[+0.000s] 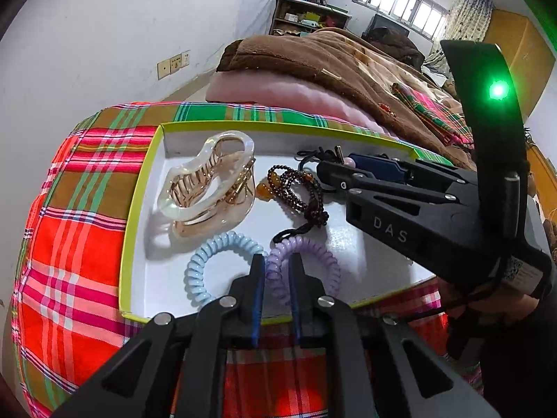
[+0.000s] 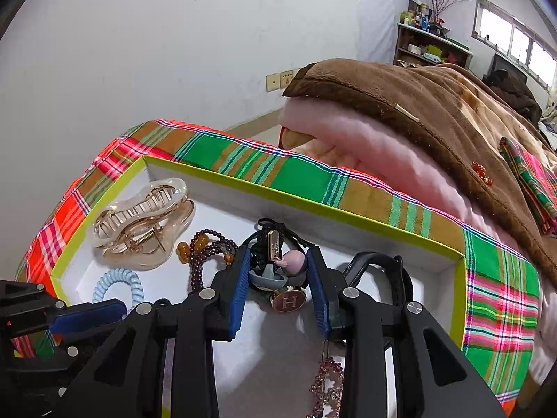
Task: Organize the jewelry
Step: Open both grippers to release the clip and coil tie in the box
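2 grippers work over a shallow white box (image 1: 139, 216) with a yellow-green rim, set on a plaid cloth (image 1: 76, 244) on the bed. Reading left to right in the left wrist view, a clear amber claw clip (image 1: 205, 188) lies at the box's left end, a pale blue coil hair tie (image 1: 216, 261) sits just below it, and a lilac coil hair tie (image 1: 306, 264) lies beside that, near a string of dark brown beads (image 1: 299, 188) with amber stones. The left gripper (image 1: 276, 271) has its jaws nearly together with the near side of the lilac coil between them; whether the pads press on it I cannot tell. Farther right, the right gripper (image 2: 278, 271) holds its jaws partly apart around a small cluster: a black cord with a gold tag (image 2: 273, 244), a mauve bead (image 2: 296, 261) and a grey piece; the pads look close to these, but a firm grip is not clear. A gold button marked H (image 2: 289, 301) lies just beneath, a black band (image 2: 383, 271) at the right, and a pink beaded piece (image 2: 327, 383) at the near edge. Most pieces already lie in the box, so gathering seems largely done; sorting and spacing them appears to remain.
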Available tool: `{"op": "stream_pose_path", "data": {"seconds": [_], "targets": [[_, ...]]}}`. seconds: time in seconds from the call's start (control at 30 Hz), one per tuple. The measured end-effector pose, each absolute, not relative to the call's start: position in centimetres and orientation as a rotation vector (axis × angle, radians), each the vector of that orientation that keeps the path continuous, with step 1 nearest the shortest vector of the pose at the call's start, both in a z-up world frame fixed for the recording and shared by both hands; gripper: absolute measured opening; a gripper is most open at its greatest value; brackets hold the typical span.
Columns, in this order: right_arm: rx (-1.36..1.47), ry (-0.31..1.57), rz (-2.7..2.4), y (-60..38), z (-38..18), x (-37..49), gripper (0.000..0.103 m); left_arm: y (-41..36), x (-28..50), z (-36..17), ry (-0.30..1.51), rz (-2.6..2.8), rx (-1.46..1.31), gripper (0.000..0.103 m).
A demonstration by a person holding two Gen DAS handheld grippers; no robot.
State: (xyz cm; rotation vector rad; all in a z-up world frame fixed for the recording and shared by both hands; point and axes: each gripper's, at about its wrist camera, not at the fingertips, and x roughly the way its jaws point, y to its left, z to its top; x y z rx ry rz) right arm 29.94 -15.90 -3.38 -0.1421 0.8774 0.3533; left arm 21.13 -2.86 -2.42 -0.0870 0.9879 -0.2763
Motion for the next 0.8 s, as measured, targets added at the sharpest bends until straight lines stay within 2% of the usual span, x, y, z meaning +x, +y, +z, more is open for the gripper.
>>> {"op": "stream_pose_path", "data": {"seconds": [0.37, 0.47, 0.53, 0.63, 0.8], "targets": [[-0.137, 0.880, 0.352, -15.9, -3.4, 30.0, 0.034, -2.8, 21.0, -2.3, 0.987, -0.274, -0.086, 0.021], [-0.134, 0.876, 0.347, -16.0, -3.4, 29.9, 0.034, -2.7, 21.0, -2.3, 0.986, -0.275, -0.088, 0.026], [-0.121, 0.876, 0.352, -16.2, -3.3, 29.9, 0.035, -2.7, 21.1, -2.3, 0.984, -0.274, -0.090, 0.034], [-0.104, 0.865, 0.357, -16.4, -2.9, 29.7, 0.041, -2.6, 21.2, -2.2, 0.983, -0.269, -0.095, 0.041], [-0.095, 0.853, 0.360, -16.5, -2.3, 29.4, 0.041, -2.6, 21.0, -2.1, 0.984, -0.264, -0.093, 0.046]]}}
